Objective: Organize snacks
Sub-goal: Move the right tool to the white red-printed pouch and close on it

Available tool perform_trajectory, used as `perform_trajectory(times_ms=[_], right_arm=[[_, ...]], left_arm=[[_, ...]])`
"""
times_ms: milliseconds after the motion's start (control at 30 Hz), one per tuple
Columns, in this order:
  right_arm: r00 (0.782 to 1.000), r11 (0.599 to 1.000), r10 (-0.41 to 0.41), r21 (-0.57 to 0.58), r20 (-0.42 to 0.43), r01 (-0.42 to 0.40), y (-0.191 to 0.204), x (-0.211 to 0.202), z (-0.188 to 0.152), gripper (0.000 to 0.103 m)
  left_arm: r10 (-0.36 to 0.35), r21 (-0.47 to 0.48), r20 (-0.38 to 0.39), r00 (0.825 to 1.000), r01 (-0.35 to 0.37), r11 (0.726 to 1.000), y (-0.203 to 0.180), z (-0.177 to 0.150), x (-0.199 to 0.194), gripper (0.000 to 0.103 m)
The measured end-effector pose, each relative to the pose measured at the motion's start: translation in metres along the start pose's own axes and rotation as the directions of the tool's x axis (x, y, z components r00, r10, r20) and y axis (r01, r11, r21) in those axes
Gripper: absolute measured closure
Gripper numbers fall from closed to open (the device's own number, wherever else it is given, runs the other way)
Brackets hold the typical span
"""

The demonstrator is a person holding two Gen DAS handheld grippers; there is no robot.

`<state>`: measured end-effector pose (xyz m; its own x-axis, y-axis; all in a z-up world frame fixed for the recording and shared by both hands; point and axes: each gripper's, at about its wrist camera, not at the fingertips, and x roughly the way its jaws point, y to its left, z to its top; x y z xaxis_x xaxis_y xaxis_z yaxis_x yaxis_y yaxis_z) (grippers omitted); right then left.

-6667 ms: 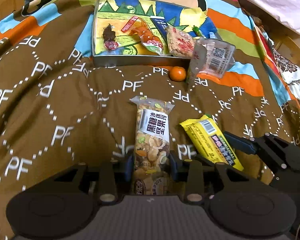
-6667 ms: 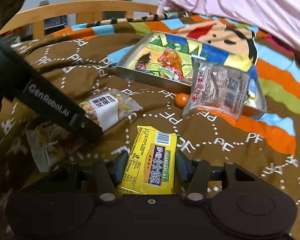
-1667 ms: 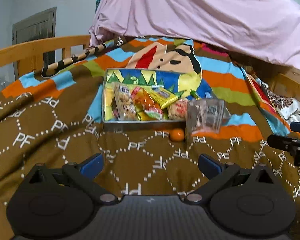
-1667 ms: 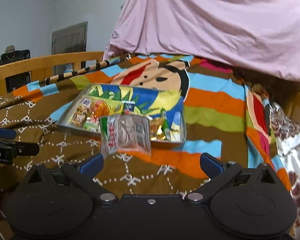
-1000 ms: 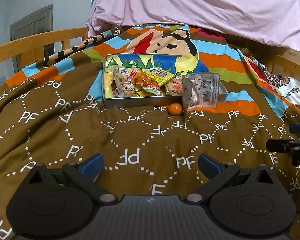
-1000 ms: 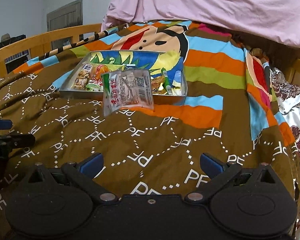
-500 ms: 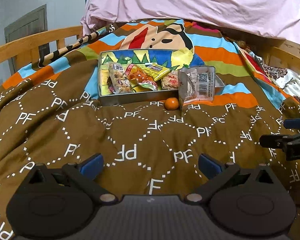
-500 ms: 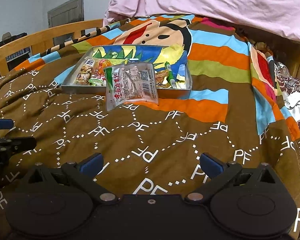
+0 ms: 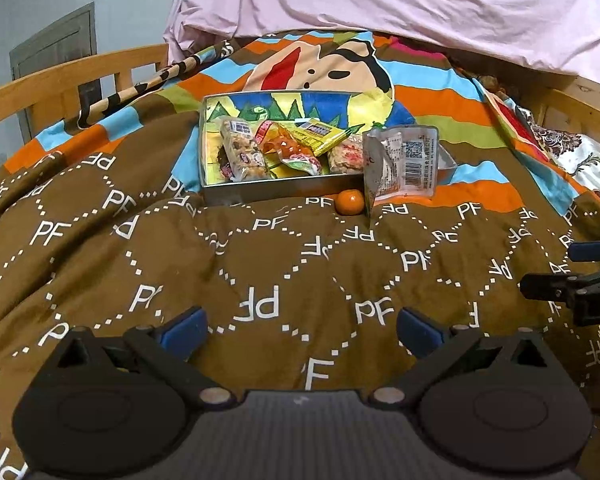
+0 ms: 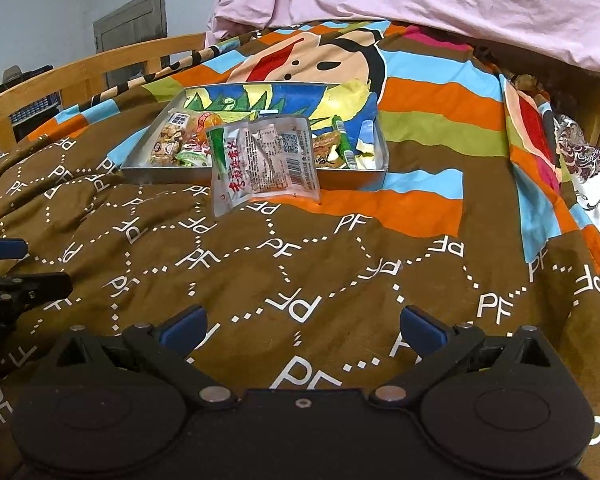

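A shallow metal tray (image 9: 236,192) (image 10: 356,178) with a bright cartoon lining sits far ahead on the bed and holds several snack packets, among them a nut bar (image 9: 242,154) and a yellow bar (image 9: 320,134). A clear snack bag (image 9: 402,164) (image 10: 264,160) leans against the tray's front wall. A small orange (image 9: 350,202) lies on the blanket beside that bag. My left gripper (image 9: 302,326) is open and empty, well short of the tray. My right gripper (image 10: 302,326) is likewise open and empty.
The brown "PF" blanket (image 9: 260,280) covers the bed between me and the tray. A wooden bed rail (image 9: 60,84) runs along the left, and pink bedding (image 9: 400,4) is heaped behind. The right gripper's fingers (image 9: 560,286) show at the left view's right edge.
Over the earlier frames both grippers let go of the nut bar and the yellow bar, which now lie in the tray. Both have since drawn back and stand open.
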<state>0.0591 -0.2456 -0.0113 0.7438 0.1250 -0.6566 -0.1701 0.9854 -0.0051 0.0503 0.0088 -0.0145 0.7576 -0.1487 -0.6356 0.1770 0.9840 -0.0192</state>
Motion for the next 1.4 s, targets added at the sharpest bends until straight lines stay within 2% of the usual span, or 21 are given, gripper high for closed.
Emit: perform_trajectory(times_ms=[933,1167,1400], right_arm=[[0.999,0.997,0.044,0.065,-0.002,-0.044,-0.009,0.030,0.006,0.001],[0.998,0.997,0.054,0.044,0.037,-0.056,-0.013,0.038,0.019,0.001],[0.989,0.996,0.093,0.005,0.114,-0.094,-0.014,0.063,0.050,0.001]], left_arm=[[0.014,-0.001,0.003,1.000,-0.014,1.000,0.007,0.013,0.016,0.000],[0.007,0.024,0.020,1.000,-0.008,1.000,0.004,0.024,0.022,0.000],[0.006,-0.034,0.018,1.000,-0.006,0.999,0.015,0.045,0.041,0.000]])
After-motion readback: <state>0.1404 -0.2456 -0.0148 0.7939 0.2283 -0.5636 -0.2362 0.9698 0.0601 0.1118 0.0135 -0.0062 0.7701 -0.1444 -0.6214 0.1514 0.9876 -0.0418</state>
